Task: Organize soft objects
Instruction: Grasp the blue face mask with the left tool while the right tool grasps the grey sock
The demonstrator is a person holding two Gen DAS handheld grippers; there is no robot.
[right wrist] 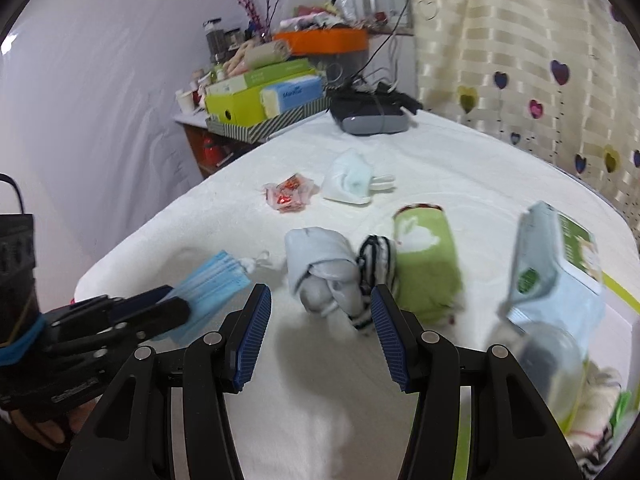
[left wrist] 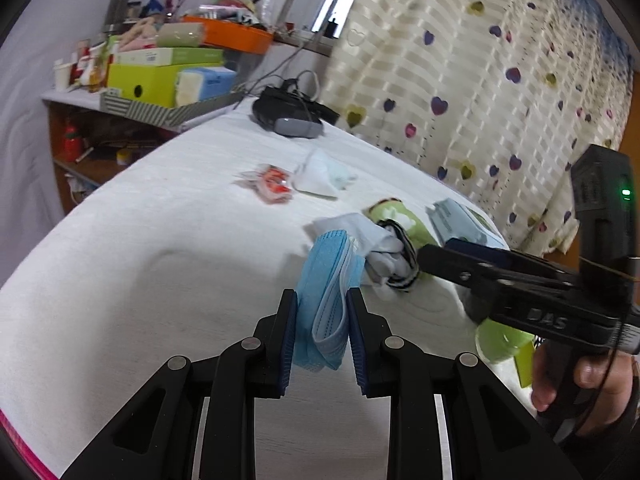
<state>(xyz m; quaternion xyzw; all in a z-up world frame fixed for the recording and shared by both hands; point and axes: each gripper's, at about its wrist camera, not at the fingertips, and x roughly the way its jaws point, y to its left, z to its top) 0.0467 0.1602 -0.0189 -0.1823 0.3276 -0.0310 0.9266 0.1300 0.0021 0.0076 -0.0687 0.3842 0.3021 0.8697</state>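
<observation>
The left gripper (left wrist: 322, 324) is clamped on a folded blue mask (left wrist: 326, 300), both pads pressing its sides; the mask hangs between the fingers above the white bed (left wrist: 140, 260). In the right wrist view the same mask (right wrist: 214, 286) sticks out from the left gripper (right wrist: 176, 308) at the near left, clear of the bed surface.

The right gripper (right wrist: 320, 320) has its jaws wide apart with nothing between the pads. It points at a grey sock bundle (right wrist: 324, 268) with a striped sock (right wrist: 374, 264) touching its right side. A green roll (right wrist: 426, 256) lies just right of the striped sock. A wipes pack (right wrist: 556, 264) stands further right, near the bed edge.

Far from the grippers, mid-bed, lie a red-and-white wrapper (right wrist: 290, 194) and, just right of it, a white mask (right wrist: 348, 178). A black headset (right wrist: 374, 114) rests at the far edge.
</observation>
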